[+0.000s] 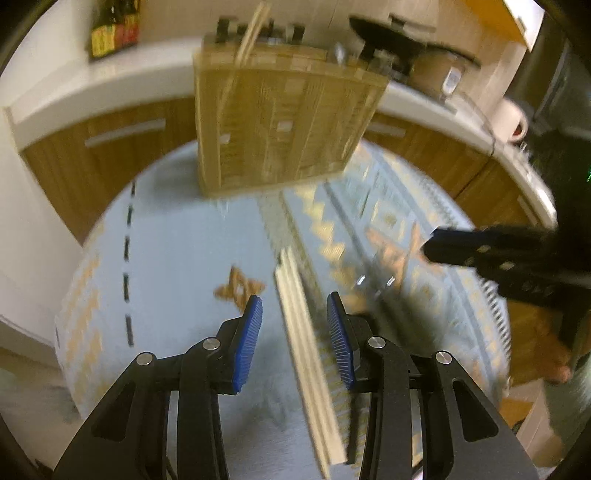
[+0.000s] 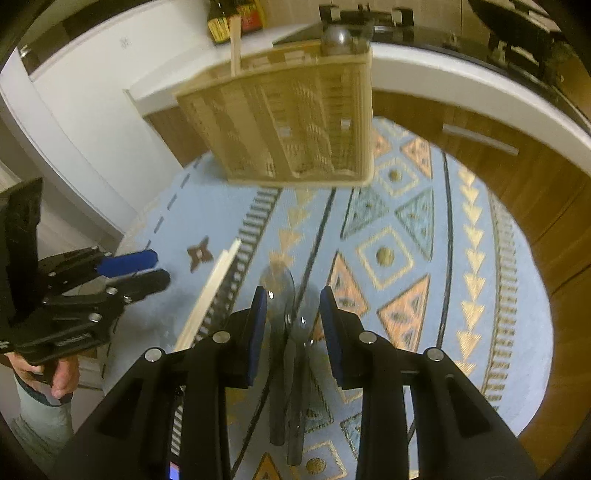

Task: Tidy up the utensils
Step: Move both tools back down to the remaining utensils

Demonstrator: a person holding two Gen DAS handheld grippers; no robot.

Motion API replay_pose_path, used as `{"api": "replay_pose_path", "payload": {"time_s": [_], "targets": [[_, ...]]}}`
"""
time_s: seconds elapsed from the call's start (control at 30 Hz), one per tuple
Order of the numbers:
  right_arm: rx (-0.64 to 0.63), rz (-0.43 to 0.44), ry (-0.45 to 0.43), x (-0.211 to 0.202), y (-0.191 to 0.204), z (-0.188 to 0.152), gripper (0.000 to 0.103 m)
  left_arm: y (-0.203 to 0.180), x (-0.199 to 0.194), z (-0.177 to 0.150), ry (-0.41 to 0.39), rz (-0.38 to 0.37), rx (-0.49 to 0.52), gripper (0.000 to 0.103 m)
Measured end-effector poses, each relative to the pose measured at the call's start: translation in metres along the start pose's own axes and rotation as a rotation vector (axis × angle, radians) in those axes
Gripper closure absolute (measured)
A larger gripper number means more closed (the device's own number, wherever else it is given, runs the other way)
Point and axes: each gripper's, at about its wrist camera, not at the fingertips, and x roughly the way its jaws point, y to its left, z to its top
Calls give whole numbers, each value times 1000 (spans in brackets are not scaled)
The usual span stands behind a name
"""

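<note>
A pair of pale wooden chopsticks (image 1: 306, 354) lies flat on a round table covered with a light blue patterned cloth (image 1: 177, 258), side by side and touching, running away from the camera. The left gripper (image 1: 294, 332) hangs over them with its blue pads (image 1: 248, 343) apart, one on each side of the sticks and not touching them. Just to the right, two metal spoons (image 2: 282, 332) with dark handles lie close together on the same cloth, bowls pointing toward the far side of the table. The right gripper (image 2: 291, 332) sits over them, its blue pads (image 2: 258, 332) standing apart on either side of the spoons without pressing on them. In the right wrist view the chopsticks (image 2: 210, 291) appear just left of the spoons, and the left gripper (image 2: 147, 267) comes in from the left edge, held by a person's hand (image 2: 59, 373) above a grey sleeve. At the far edge of the table stands a woven wicker utensil holder (image 1: 284, 125), with compartments; more light wooden sticks (image 1: 251, 33) rise from its left part, and a rounded grey metal piece (image 2: 336, 38) shows at its right part. Behind the table runs a white countertop (image 1: 110, 85) over wooden cabinet fronts, with dark bottles (image 1: 114, 29) bearing yellow and red labels on it. The left wrist view is blurred.
</note>
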Motion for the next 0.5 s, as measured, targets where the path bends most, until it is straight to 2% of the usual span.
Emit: {"api": "replay_pose_path", "payload": {"time_s": [0.1,0.27,0.5], "targets": [[-4,-2,15,10,0,-8,76,5,23,-11,54,12,0,78],[-3,1,48,26,-2,-23,76,2,36,-21,66,30,18,79],[-9,-12,54,29,-4,-30,76,-14,39,-21,88,140,106,81]]}}
